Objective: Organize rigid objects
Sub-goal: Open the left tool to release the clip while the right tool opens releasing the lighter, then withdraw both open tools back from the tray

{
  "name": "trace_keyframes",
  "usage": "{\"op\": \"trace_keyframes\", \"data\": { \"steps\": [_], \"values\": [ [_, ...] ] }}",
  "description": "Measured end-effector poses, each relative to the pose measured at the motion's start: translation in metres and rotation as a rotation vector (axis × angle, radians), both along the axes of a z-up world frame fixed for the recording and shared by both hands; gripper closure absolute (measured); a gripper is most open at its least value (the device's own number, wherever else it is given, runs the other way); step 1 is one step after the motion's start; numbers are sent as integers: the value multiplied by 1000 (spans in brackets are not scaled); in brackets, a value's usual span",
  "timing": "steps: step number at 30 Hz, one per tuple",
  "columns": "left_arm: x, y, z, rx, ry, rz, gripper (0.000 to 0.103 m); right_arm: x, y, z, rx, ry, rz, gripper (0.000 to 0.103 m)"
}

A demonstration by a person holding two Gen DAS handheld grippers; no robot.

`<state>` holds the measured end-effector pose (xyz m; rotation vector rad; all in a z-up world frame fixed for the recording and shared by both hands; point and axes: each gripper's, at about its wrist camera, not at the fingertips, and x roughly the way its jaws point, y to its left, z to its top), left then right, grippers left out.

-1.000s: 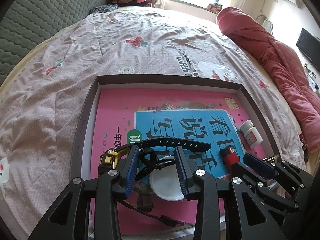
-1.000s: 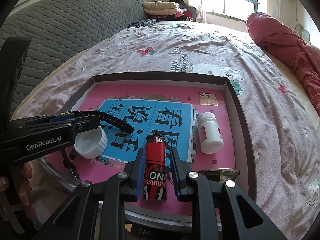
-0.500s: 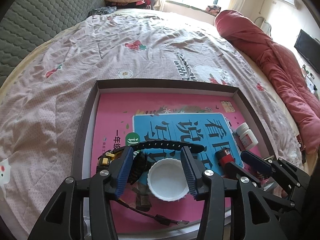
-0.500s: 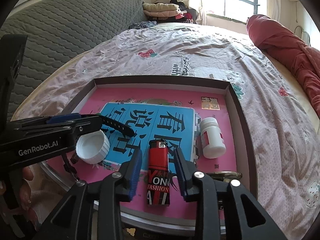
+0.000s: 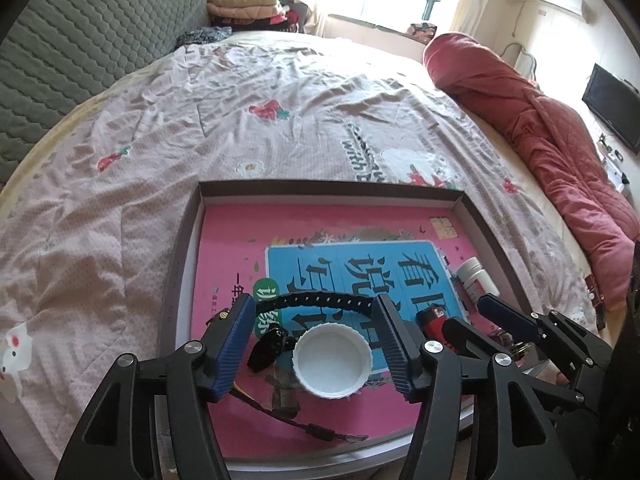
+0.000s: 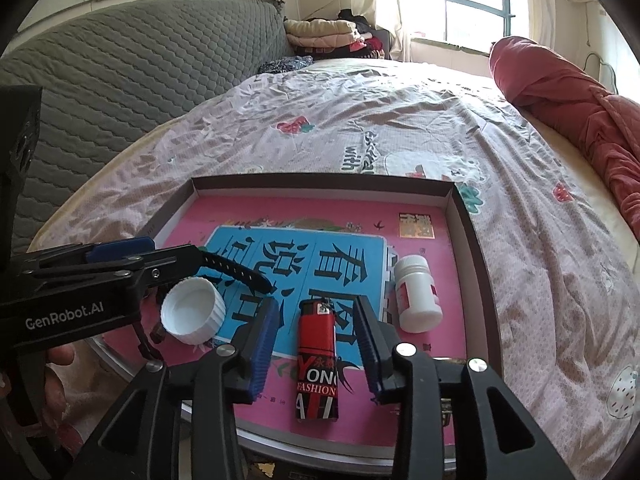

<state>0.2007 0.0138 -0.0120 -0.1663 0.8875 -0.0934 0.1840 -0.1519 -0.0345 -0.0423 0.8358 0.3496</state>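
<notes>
- One shallow brown tray [image 6: 462,216] sits on the pink printed bedspread [image 6: 360,128], and everything to be organized lies inside it.
- One pink book [image 6: 312,216] with a blue title panel covers the tray floor; the other things rest on top of it.
- One white cap [image 6: 193,310] lies open side up towards the tray's near left corner, on the lower left part of the blue panel.
- One black watch [image 5: 320,301] lies just beyond the cap, its strap running across the blue panel and its loose end trailing to the tray's near edge.
- One red lighter [image 6: 317,358] lies lengthwise near the middle of the tray's near edge, nozzle pointing to the far edge.
- One white pill bottle [image 6: 416,294] lies on its side close to the tray's right wall, just right of the blue panel.
- A small gold-coloured item shows at the near right corner behind the right gripper's finger; I cannot tell what it is.
- Left gripper [image 5: 316,344]: jaws spread wide, one on each side of the cap, touching neither cap nor watch.
- Right gripper [image 6: 316,340]: jaws apart, flanking the lighter with a clear gap on both sides.
- One rolled red quilt [image 6: 568,96] lies along the bed's right side, and folded clothes [image 6: 324,32] are stacked at the far end.
</notes>
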Motion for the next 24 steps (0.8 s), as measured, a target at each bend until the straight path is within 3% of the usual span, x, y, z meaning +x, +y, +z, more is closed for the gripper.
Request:
{"op": "trace_keyframes", "data": {
  "steps": [24],
  "values": [
    [-40, 13, 31, 31, -67, 86, 35, -6, -5, 26, 51, -75, 10, 55]
  ]
}}
